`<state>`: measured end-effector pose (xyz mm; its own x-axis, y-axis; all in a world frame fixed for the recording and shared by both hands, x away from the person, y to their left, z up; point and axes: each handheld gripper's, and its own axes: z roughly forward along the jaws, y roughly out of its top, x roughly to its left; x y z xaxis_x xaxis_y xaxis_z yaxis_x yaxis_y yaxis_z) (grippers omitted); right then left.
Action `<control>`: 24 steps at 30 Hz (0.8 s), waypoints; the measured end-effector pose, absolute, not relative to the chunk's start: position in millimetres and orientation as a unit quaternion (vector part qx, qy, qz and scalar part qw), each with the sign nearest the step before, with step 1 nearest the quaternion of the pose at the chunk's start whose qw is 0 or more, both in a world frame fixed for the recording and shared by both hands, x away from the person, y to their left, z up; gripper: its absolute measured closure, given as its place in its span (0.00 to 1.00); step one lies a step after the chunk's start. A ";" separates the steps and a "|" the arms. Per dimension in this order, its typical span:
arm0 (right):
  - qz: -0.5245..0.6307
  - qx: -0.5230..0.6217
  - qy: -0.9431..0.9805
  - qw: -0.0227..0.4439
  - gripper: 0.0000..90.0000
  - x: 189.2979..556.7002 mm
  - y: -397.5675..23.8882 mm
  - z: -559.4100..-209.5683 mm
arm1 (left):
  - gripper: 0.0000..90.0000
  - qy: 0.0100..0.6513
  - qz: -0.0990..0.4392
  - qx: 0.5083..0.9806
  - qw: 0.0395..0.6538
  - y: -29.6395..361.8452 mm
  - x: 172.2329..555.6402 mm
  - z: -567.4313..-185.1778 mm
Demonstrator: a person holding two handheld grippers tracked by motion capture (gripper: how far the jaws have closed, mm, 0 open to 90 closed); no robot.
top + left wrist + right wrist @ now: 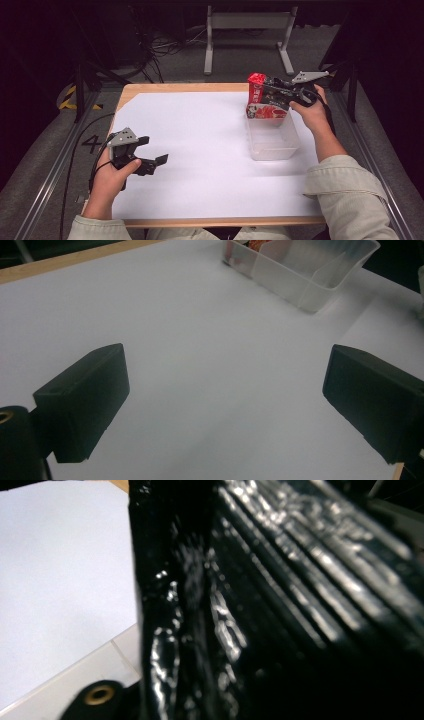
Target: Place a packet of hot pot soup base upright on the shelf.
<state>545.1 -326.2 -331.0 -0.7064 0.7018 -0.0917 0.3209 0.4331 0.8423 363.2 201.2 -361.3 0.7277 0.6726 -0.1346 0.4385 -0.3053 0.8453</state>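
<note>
Packet: a glossy red and black foil snack packet (261, 97) stands upright at the far end of the clear plastic tub (274, 145), at about two o'clock on the bench (200, 130).
Right gripper: the right gripper (270, 90) reaches in from three o'clock at the packet's upper part; its fingers sit around the packet, and whether they press on it cannot be told.
Right gripper view: dark crinkled foil (280, 600), very close.
Left gripper: the left gripper (152, 157), at eight o'clock, well apart from the tub, has its fingers (82, 407) spread wide over white paper (210, 370), grasping nothing.
</note>
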 end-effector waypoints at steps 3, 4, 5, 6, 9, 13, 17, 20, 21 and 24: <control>0.442 0.322 0.809 0.217 0.60 540.1 -327.7 -326.5 | 0.07 0.349 0.130 0.796 0.477 202.5 361.5 -365.9; 0.449 0.327 0.803 0.217 0.53 538.0 -330.3 -324.1 | 0.07 0.352 0.127 0.795 0.478 203.3 360.7 -368.1; 0.459 0.333 0.795 0.214 0.49 535.9 -333.4 -321.7 | 0.07 0.355 0.125 0.794 0.478 204.7 359.7 -370.7; 0.469 0.338 0.788 0.213 0.44 533.3 -337.1 -319.0 | 0.07 0.357 0.124 0.794 0.477 205.9 358.8 -372.5; 0.475 0.342 0.780 0.219 0.35 524.7 -342.4 -313.5 | 0.07 0.360 0.133 0.789 0.479 210.1 356.1 -377.2; 0.483 0.336 0.776 0.228 0.32 504.5 -347.3 -305.5 | 0.07 0.366 0.130 0.782 0.487 213.5 350.8 -386.9; 0.490 0.331 0.769 0.244 0.29 484.0 -351.4 -299.8 | 0.07 0.364 0.136 0.780 0.491 216.6 347.1 -390.7; 0.496 0.332 0.762 0.251 0.27 462.7 -356.2 -299.1 | 0.07 0.359 0.141 0.777 0.498 217.9 344.6 -392.2; 0.500 0.330 0.761 0.249 0.27 455.2 -357.7 -299.7 | 0.07 0.362 0.134 0.775 0.501 217.8 342.9 -392.7; 0.523 0.314 0.757 0.234 0.26 435.4 -361.5 -304.9 | 0.08 0.362 0.129 0.772 0.506 218.4 342.1 -394.1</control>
<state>435.4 -361.5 -304.9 -0.6930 0.7205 -0.0252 0.2306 0.2547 0.9391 342.1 218.4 -394.1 0.7050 0.6891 -0.1676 0.4287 -0.2258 0.8748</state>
